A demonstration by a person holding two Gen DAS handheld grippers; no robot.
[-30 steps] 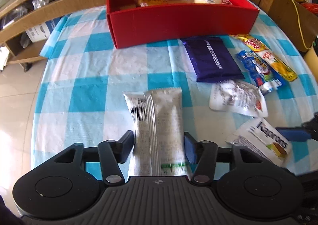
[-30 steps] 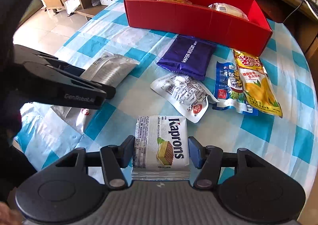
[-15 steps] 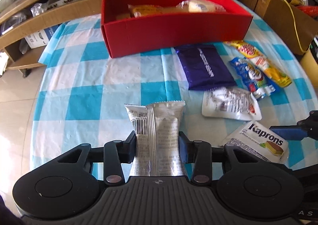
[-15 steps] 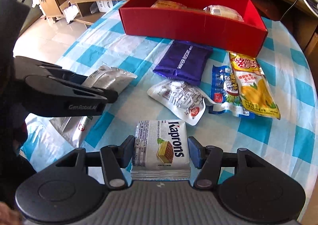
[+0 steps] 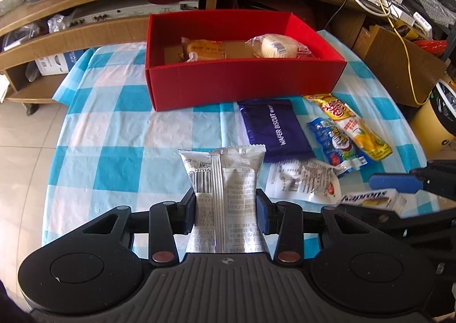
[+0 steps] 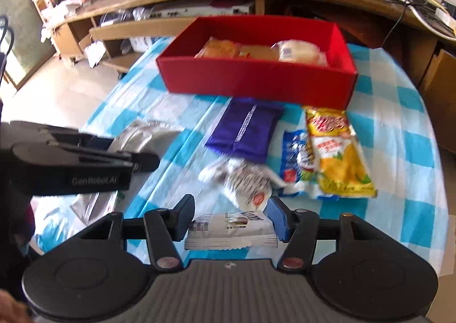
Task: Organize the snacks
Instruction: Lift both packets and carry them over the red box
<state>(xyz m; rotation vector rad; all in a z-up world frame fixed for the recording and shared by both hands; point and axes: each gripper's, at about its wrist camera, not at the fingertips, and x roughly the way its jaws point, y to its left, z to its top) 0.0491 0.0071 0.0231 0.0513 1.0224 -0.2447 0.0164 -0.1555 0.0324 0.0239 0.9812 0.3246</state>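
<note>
Snacks lie on a blue-checked cloth (image 5: 119,129) near a red box (image 5: 245,80) that holds two wrapped buns (image 5: 270,48). The left gripper (image 5: 226,210) is clamped on a silver pack (image 5: 225,180), barcode and seam facing up. The right gripper (image 6: 230,216) is closed on a white Kaprons wafer pack (image 6: 230,227). Between them and the box lie a purple wafer pack (image 5: 275,129), a crumpled white pouch (image 5: 305,180), a blue pouch (image 5: 336,146) and a yellow pouch (image 5: 353,126).

The right wrist view is motion-blurred: print on the purple pack (image 6: 245,130) and white pouch (image 6: 242,183) is unreadable. The left tool's (image 5: 226,210) body hides the silver pack's (image 5: 225,180) lower end. The wafer pack's (image 6: 232,227) near edge tucks under the right tool (image 6: 231,219).
</note>
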